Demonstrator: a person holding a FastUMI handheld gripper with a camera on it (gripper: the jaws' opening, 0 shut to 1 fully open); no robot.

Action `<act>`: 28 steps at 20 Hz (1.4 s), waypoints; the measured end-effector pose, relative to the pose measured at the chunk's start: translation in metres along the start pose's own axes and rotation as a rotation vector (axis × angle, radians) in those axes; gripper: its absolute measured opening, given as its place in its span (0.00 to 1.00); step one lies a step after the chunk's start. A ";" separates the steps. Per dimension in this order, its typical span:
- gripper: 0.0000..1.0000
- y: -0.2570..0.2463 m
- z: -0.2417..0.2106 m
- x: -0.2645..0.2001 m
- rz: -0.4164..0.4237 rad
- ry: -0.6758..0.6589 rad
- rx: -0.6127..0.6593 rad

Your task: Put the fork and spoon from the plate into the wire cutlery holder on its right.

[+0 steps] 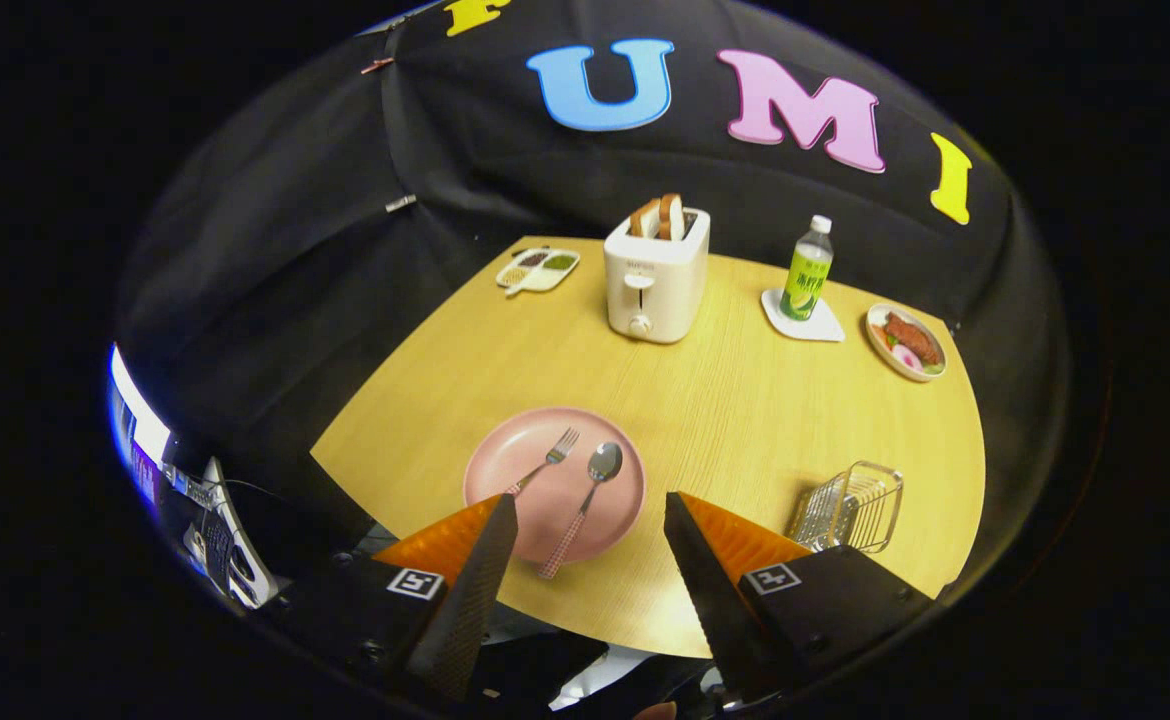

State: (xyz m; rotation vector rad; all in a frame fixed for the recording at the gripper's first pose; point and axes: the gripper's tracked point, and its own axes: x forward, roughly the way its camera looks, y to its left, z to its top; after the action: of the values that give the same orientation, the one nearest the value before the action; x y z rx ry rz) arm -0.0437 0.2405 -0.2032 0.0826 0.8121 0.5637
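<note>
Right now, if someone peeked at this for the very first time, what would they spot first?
Probably the round pink plate just ahead of the open claw, with a silver metal fork and spoon lying side by side on it. Next, the white toaster holding two bread slices stands at the far side of the yellow wooden table. The empty wire cutlery holder sits right of the plate.

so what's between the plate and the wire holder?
Bare tabletop between the pink plate and wire cutlery holder, in the gripper view. Open gripper hangs above, holding nothing.
</note>
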 end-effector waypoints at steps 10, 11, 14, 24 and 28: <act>0.73 0.017 -0.060 0.099 0.001 0.250 0.041; 0.73 0.016 -0.063 0.105 -0.004 0.266 0.046; 0.67 0.013 -0.073 0.119 -0.037 0.318 0.073; 0.43 0.008 -0.093 0.137 -0.145 0.436 0.147; 0.15 0.008 -0.097 0.135 -0.146 0.458 0.246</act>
State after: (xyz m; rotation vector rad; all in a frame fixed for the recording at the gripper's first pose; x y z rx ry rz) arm -0.0415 0.3019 -0.3575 0.1209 1.3219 0.3443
